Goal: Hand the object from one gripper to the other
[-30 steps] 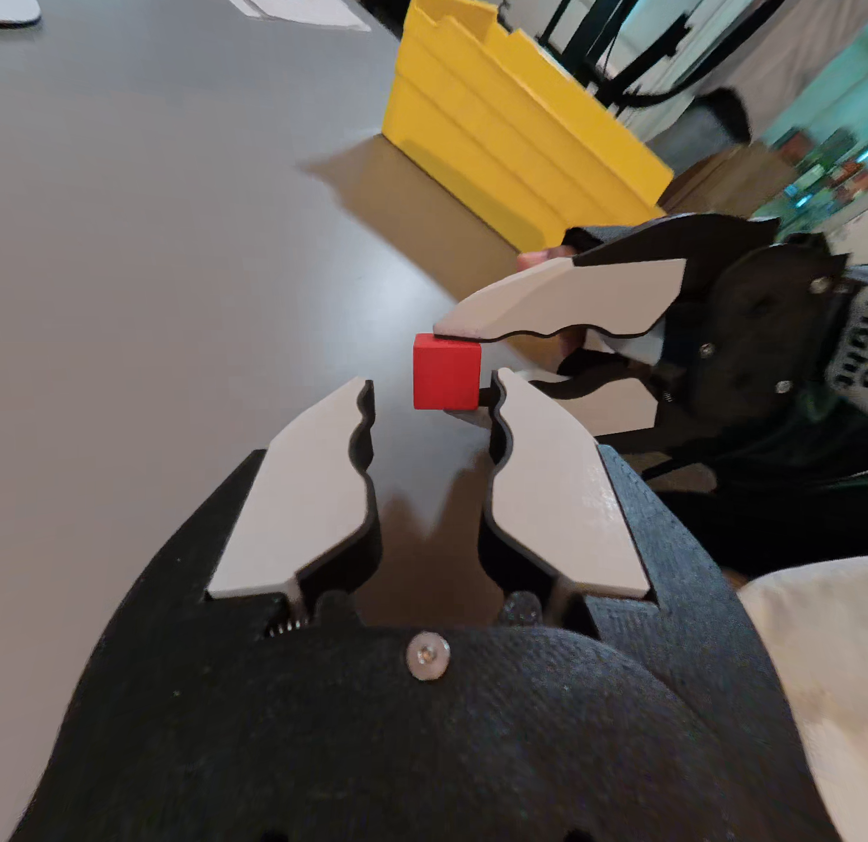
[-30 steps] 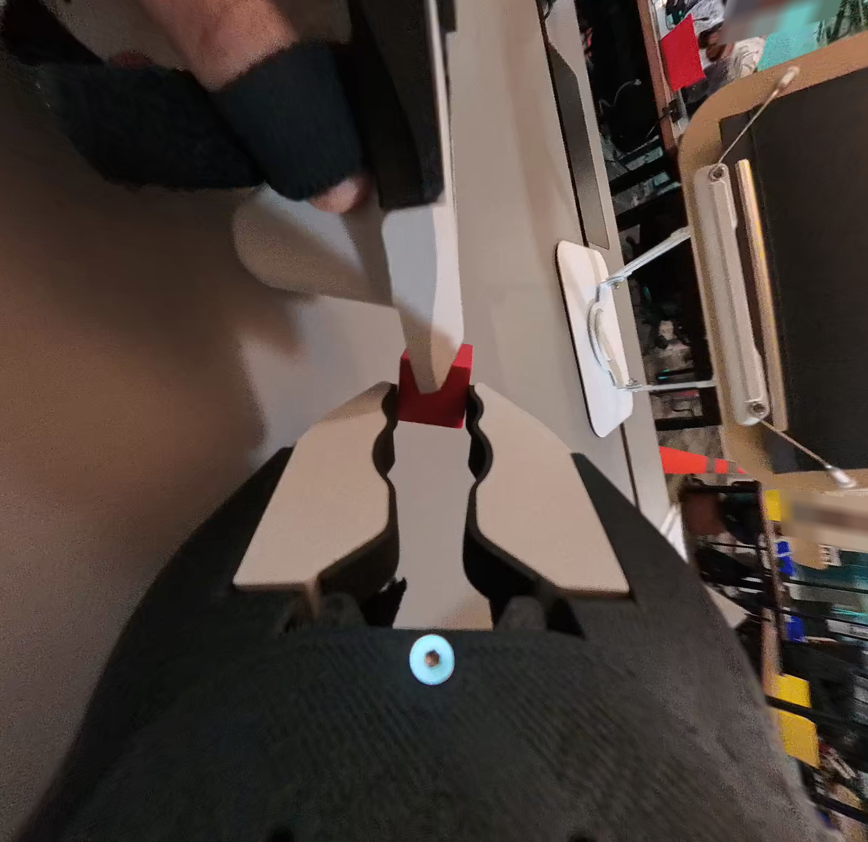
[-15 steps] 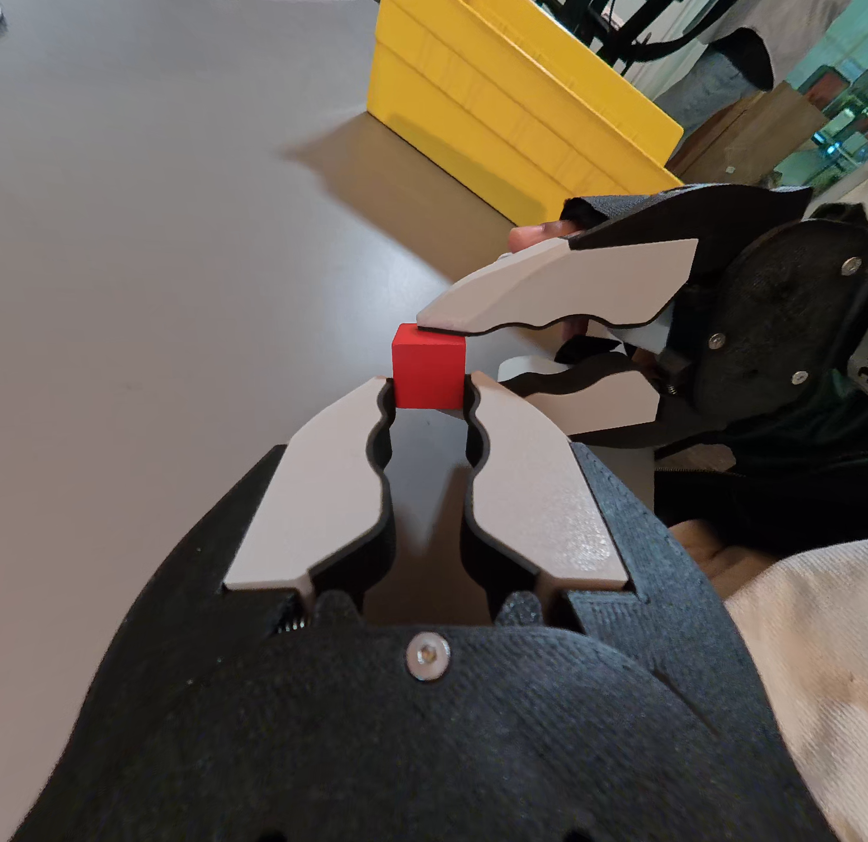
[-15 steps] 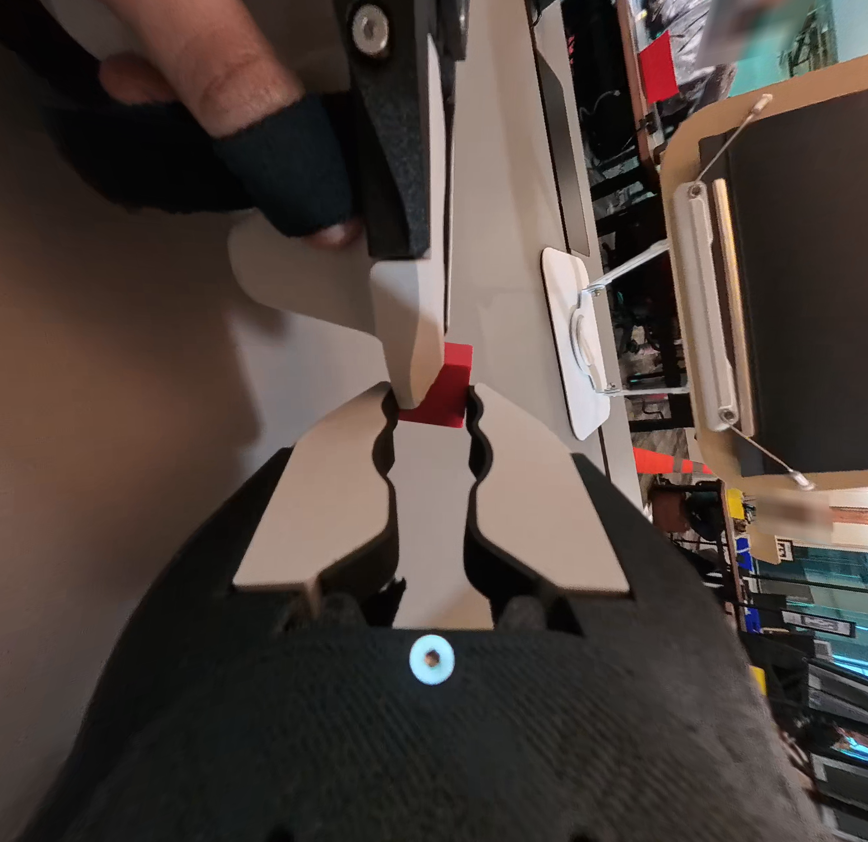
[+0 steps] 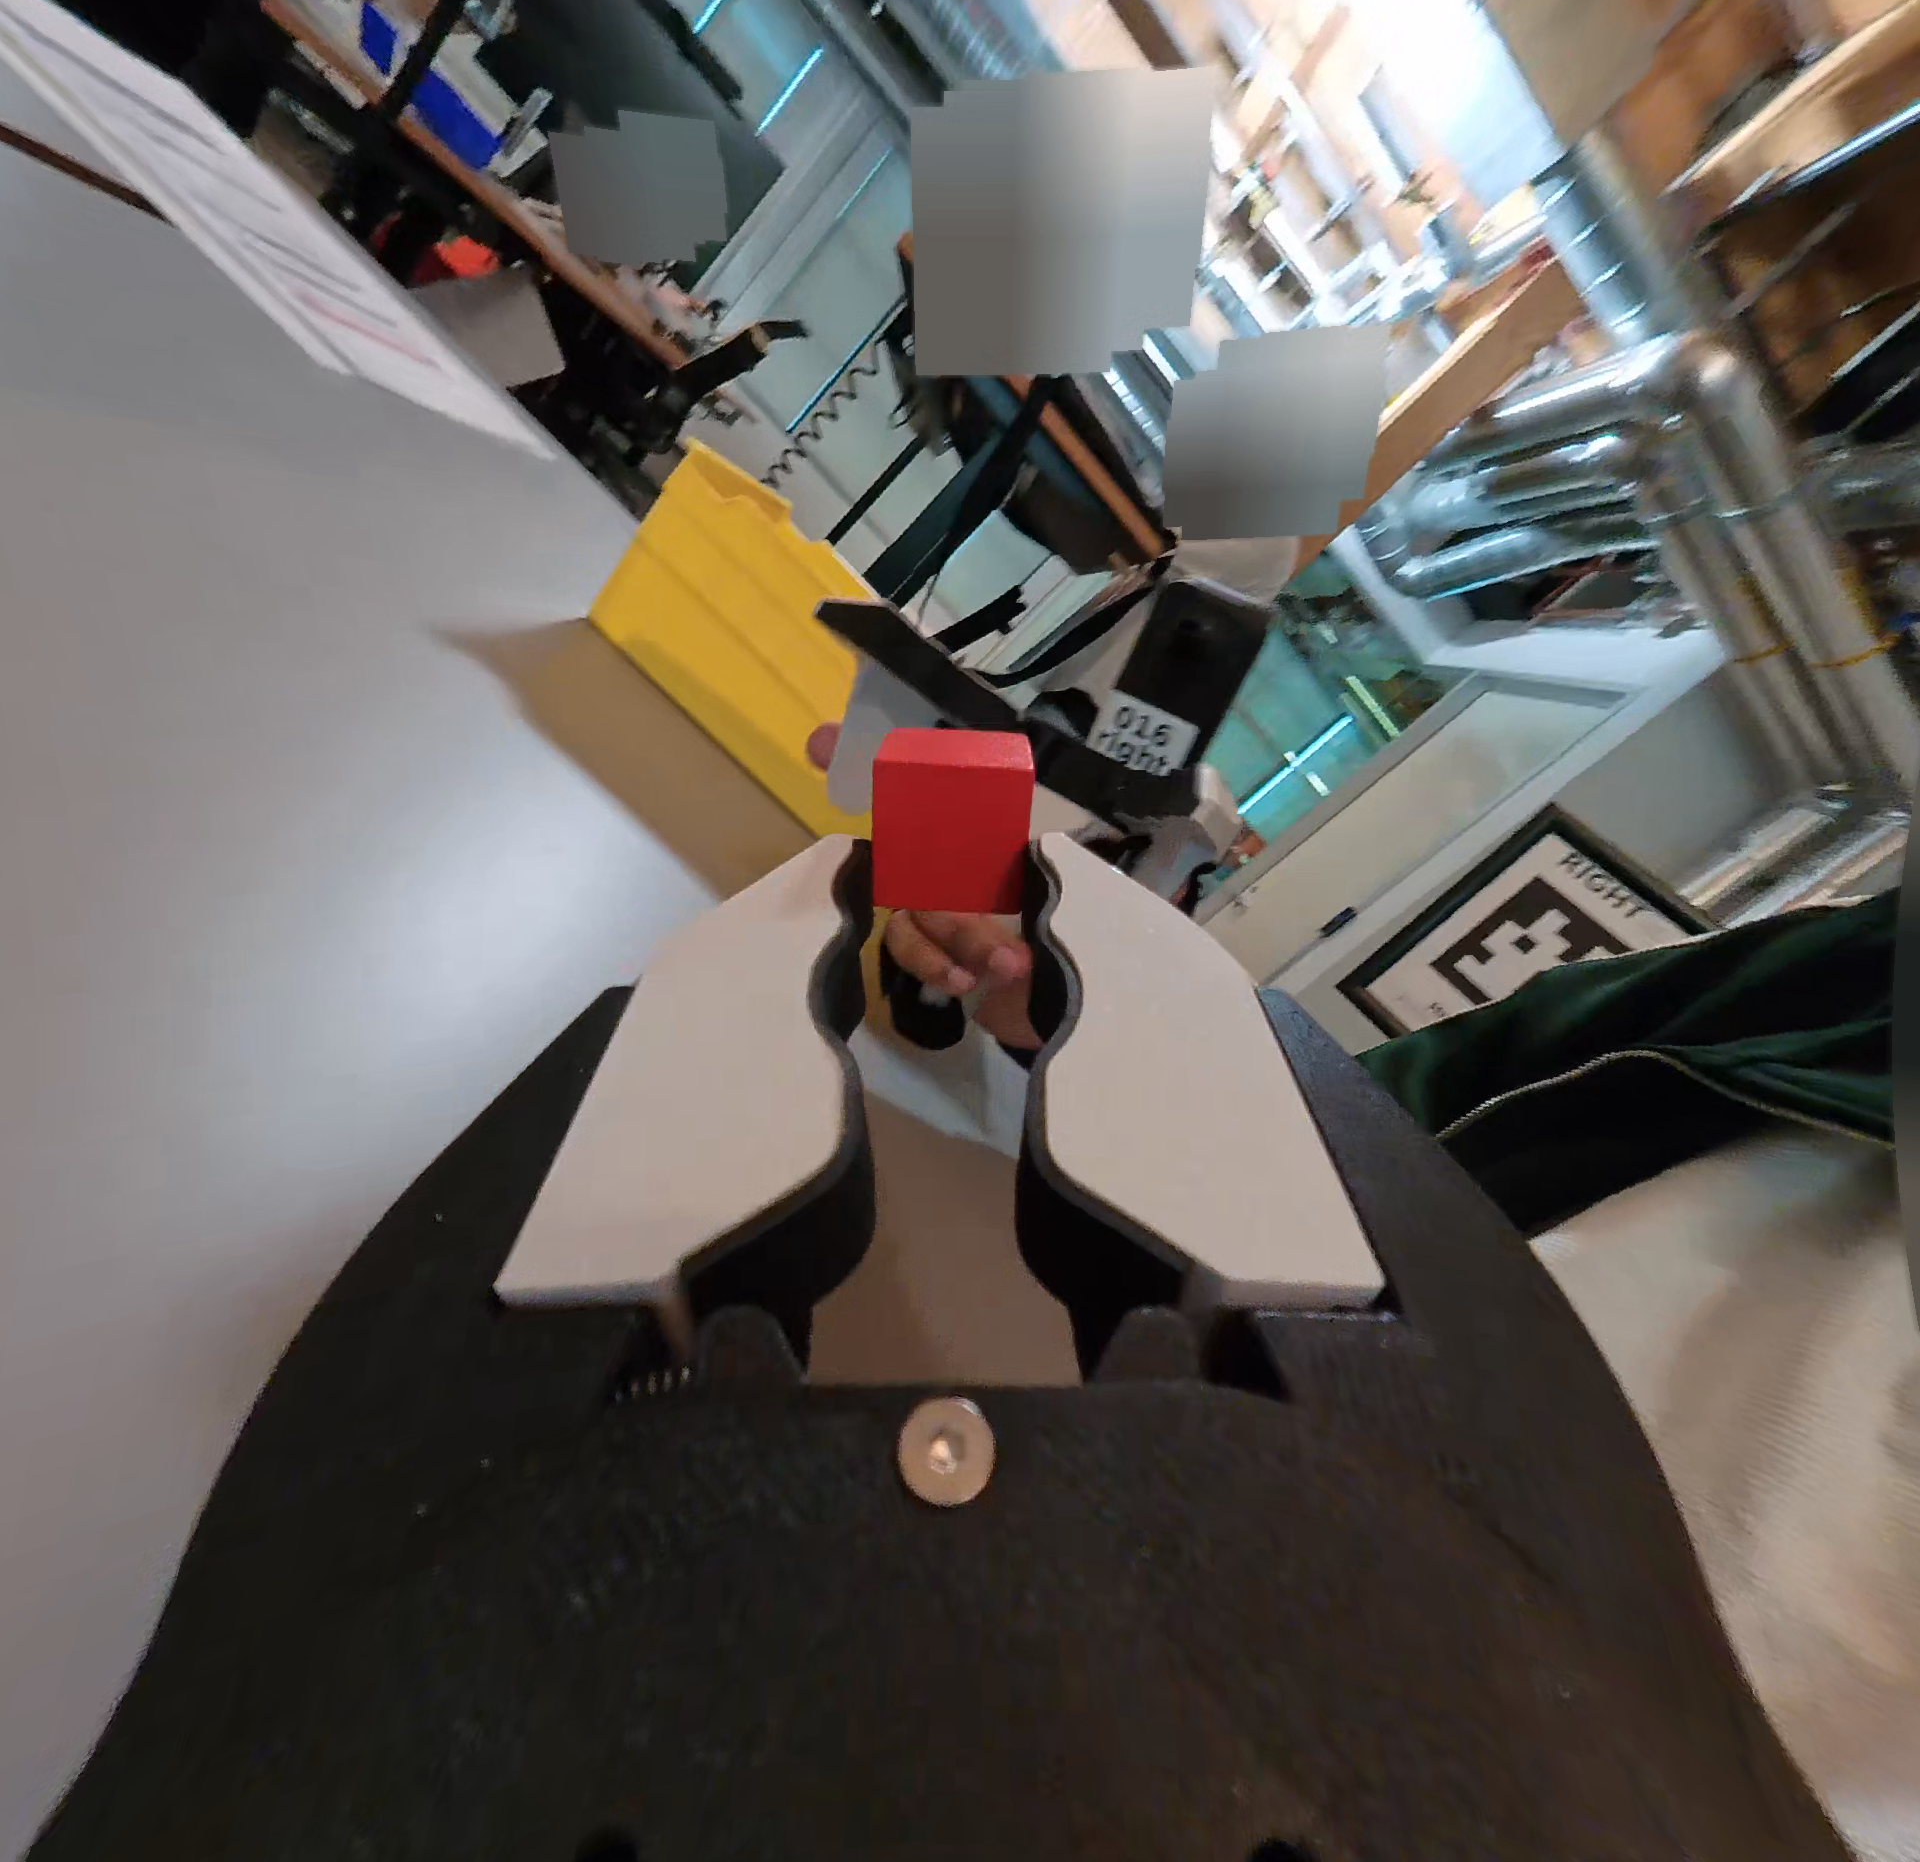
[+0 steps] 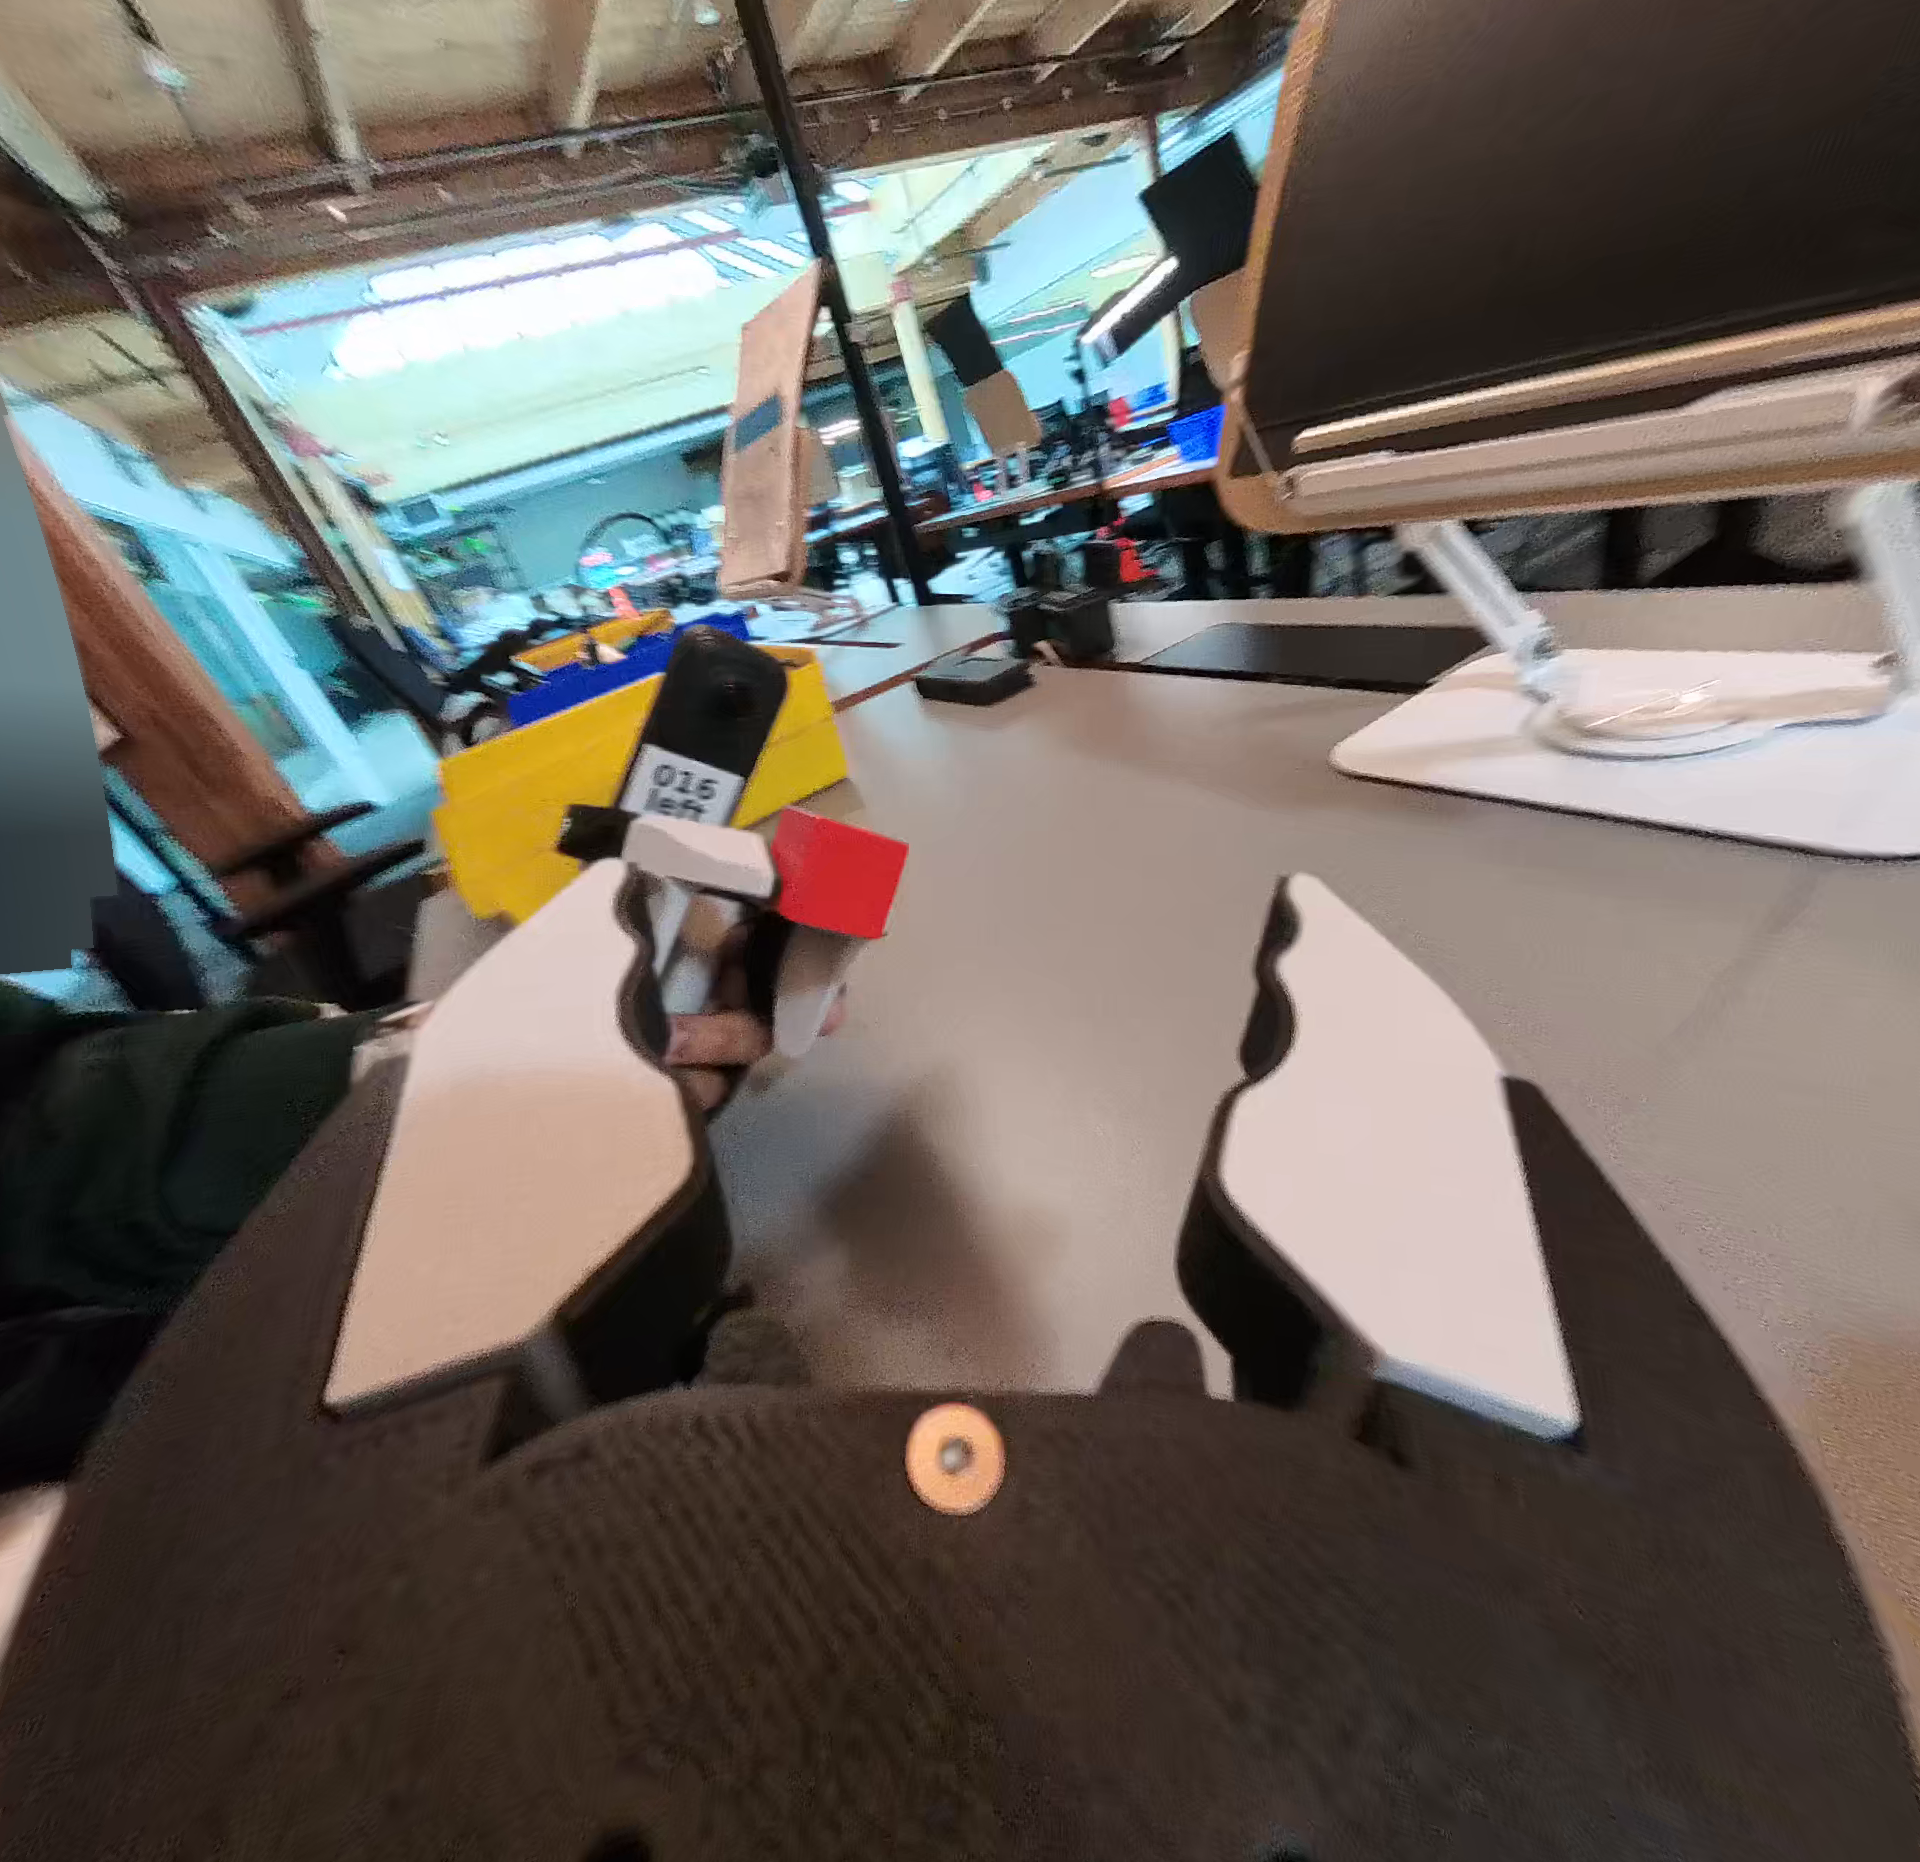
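A red cube (image 5: 951, 836) sits clamped between the tips of my left gripper (image 5: 948, 872), held in the air above the grey table (image 5: 260, 825). In the right wrist view the cube (image 6: 836, 872) shows at the tip of the left gripper (image 6: 707, 862), left of centre. My right gripper (image 6: 951, 908) is wide open and empty, drawn back from the cube, which lies just inside its left finger. The right gripper also shows behind the cube in the left wrist view (image 5: 914, 685), apart from it.
A yellow bin (image 5: 727, 607) stands on the table behind the grippers, also in the right wrist view (image 6: 520, 784). A monitor (image 6: 1558, 202) on a white stand base (image 6: 1662, 752) is at the right. A dark-green sleeve (image 5: 1662, 1033) is at the right. One gripper's finger ends stand about 7 cm off the other's.
The left gripper closed on the red cube. The right gripper let go, opened wide and drew back. Both grippers turned, and the left one now holds the cube alone, raised.
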The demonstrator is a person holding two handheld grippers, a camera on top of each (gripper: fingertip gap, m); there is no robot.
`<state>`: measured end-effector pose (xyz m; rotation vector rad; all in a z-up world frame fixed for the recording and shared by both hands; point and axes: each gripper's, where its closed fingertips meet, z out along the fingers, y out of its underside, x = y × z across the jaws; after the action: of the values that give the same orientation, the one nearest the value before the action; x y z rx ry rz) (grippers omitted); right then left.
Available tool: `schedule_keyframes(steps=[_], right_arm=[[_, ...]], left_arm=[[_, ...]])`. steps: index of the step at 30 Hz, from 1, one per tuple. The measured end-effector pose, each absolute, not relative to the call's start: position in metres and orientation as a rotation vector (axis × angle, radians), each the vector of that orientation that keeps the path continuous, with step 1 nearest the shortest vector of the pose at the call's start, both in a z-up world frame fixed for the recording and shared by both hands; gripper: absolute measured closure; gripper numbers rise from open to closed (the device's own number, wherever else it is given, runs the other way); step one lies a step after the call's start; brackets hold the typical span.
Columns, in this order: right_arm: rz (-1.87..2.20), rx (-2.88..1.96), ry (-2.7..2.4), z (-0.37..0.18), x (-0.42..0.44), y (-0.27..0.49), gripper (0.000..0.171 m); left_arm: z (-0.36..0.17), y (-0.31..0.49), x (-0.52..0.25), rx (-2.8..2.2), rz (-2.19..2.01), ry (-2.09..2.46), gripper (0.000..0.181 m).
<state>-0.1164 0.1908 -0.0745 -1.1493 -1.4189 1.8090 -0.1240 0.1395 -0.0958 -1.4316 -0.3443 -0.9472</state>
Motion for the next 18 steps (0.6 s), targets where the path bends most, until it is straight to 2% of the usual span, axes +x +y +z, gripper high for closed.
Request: schedule_keyframes(steps=[4,7,18], right_arm=[[2.015,-1.171,-1.517,-0.079,-0.11,0.171,0.095],[2.108,-1.165,-1.555,-0.078,-0.105,0.161,0.109],[2.162,-1.086,-1.668,-0.079,-0.096,0.143,0.135]], left_arm=[[-0.089,0.139,-0.114,-1.397,-1.003,-0.278,0.155],[-0.087,0.14,-0.102,-1.422,-0.993,-0.199,0.155],[-0.089,0.144,-0.079,-1.488,-0.956,-0.075,0.155]])
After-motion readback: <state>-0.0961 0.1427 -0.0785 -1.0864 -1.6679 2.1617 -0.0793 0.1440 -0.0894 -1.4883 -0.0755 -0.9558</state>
